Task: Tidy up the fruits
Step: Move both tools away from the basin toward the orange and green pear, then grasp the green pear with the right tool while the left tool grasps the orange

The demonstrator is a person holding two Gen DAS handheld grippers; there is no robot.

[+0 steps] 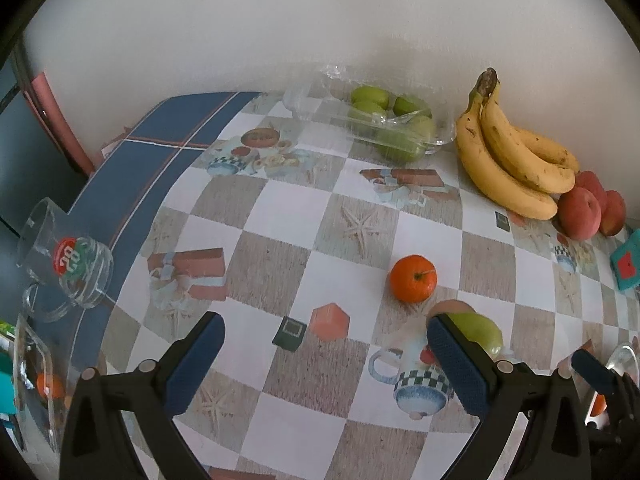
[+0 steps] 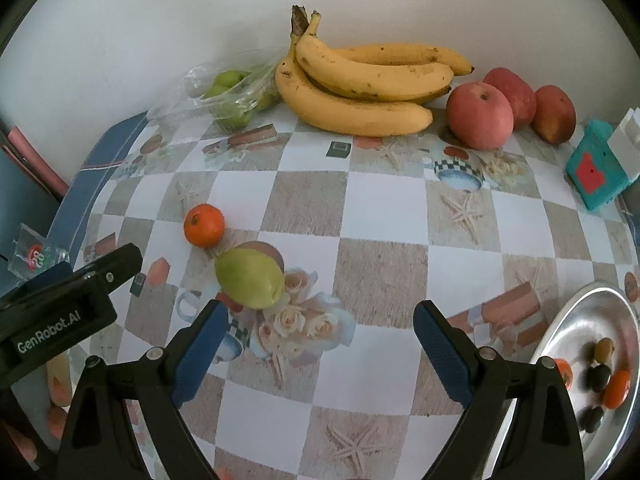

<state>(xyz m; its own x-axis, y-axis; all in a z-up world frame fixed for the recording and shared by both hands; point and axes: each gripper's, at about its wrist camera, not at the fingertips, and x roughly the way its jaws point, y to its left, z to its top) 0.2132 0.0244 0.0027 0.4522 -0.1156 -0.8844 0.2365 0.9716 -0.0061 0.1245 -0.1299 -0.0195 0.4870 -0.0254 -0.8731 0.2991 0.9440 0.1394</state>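
On the chequered tablecloth lie an orange tangerine point(image 1: 413, 279) point(image 2: 204, 225) and, just beside it, a green pear point(image 2: 250, 278). In the left wrist view the pear point(image 1: 482, 332) is half hidden behind one finger. My left gripper point(image 1: 324, 344) is open over bare cloth, left of both fruits. My right gripper point(image 2: 320, 332) is also open and holds nothing, and the pear sits just beyond its left fingertip. A metal plate point(image 2: 592, 304) at the right holds small tangerines and dark fruits.
Along the wall stand a clear tray of green pears point(image 1: 388, 128), a bunch of bananas point(image 2: 360, 84) and three red apples point(image 2: 480, 120). A teal box point(image 2: 596, 168) sits at the right and a glass mug point(image 1: 68, 264) at the left table edge.
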